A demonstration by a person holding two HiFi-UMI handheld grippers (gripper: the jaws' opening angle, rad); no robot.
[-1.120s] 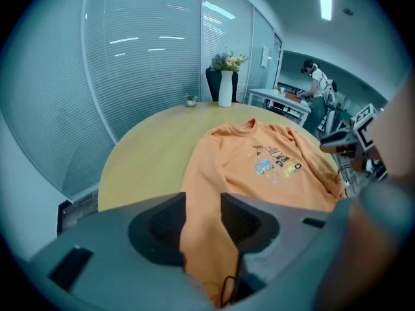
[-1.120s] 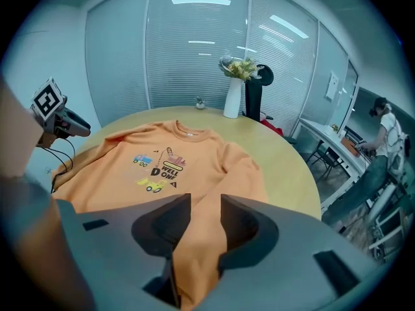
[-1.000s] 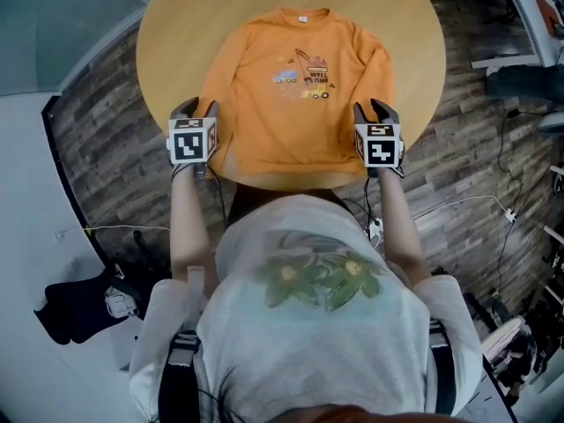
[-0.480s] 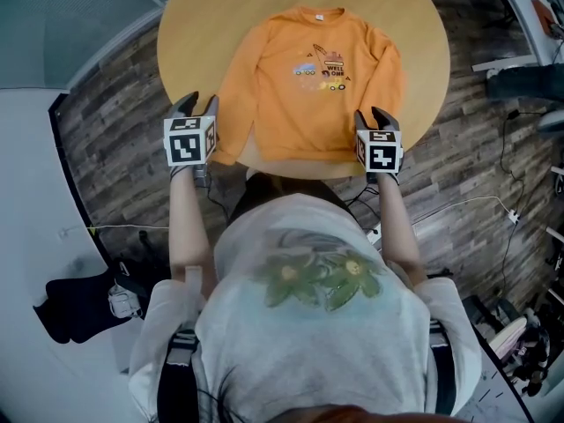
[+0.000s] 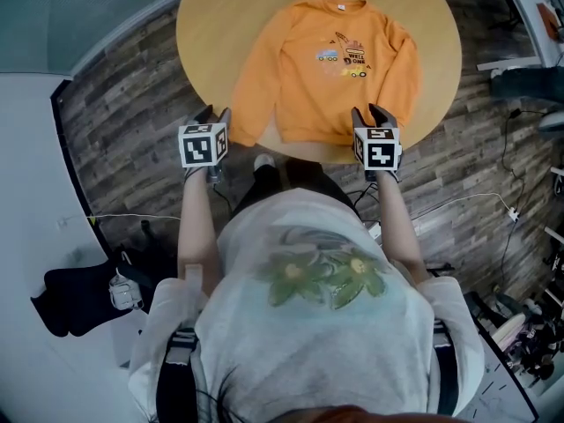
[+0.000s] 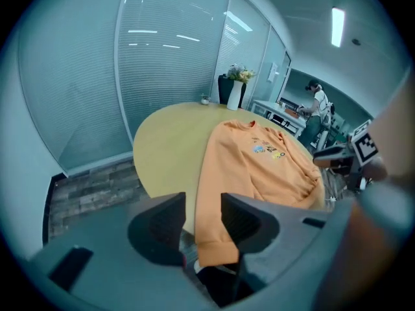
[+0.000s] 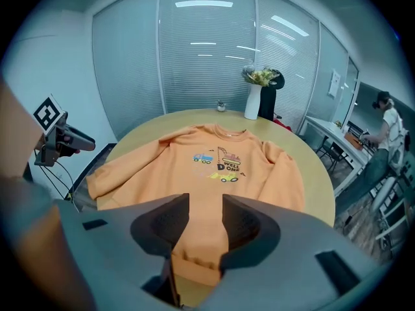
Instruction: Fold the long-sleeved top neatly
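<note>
Orange top [image 5: 339, 86] is lying flat, print up, on the table [image 5: 211, 33], vase [image 7: 253, 103] beyond; left gripper [image 5: 214, 114] and right gripper [image 5: 370, 111] are hovering half-open, empty.

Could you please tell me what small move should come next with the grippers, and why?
Probably ease the left gripper across onto the sleeve cuff nearest it and close there. The orange top lies flat and unfolded on the table, and this gripper and the right gripper are open and empty.

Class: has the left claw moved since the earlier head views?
Yes. Judged against the round table, the left claw has drawn back from over the tabletop to its rim, toward the person.
</note>
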